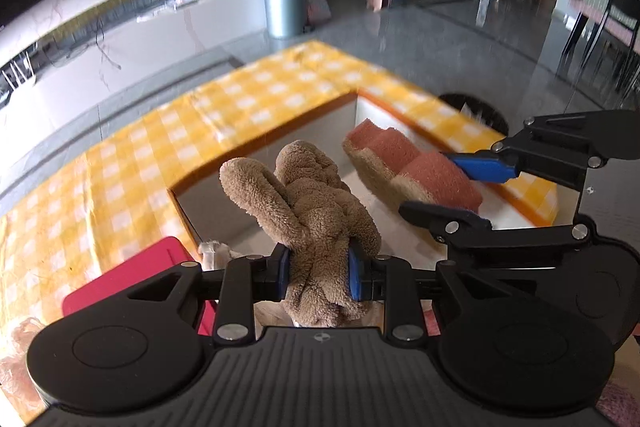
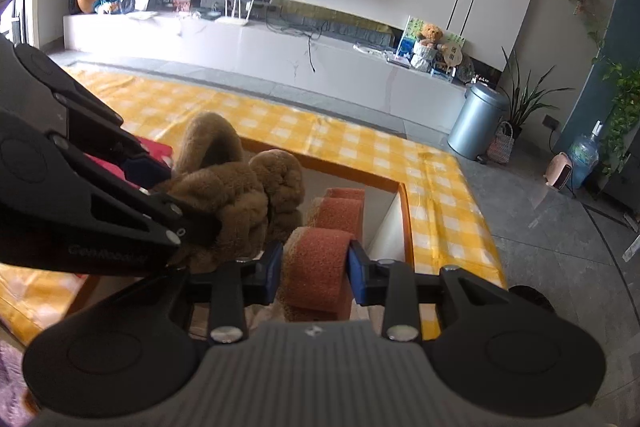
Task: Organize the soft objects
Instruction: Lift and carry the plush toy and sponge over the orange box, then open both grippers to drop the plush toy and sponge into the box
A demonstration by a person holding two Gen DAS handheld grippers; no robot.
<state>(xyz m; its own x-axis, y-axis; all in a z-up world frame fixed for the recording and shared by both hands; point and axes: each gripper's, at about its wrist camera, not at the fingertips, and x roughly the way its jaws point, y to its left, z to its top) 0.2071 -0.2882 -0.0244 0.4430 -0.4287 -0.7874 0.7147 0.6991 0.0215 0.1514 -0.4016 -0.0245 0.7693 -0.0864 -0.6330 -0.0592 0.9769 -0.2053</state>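
— Left gripper (image 1: 319,277) first: I have it clamped on the brown plush toy (image 1: 316,211), pads pressed into its lower body, the rest of it sticking up and forward past the fingertips, one floppy limb leaning off to the left.

— And what lies under it?

— An open box (image 1: 280,187) with white inner walls, set in the yellow checked cloth (image 1: 132,147). From this gripper the opening is straight ahead and below, so I judge the toy only needs to go down and a little forward. Just left of the fingers sits a red thing (image 1: 132,275), which I'd steer clear of.

— The right one?

— Right gripper (image 2: 314,273) is closed on the orange sponge (image 2: 320,259), squeezing its near end. The sponge's long axis runs straight away from the fingers, out over the box's right-hand wall (image 2: 384,227). The plush hangs just to its left, close but I can't tell whether they touch.

— Which goes in first?

— Both hang over the opening; the left looks better centred, the sponge nearer the wall.
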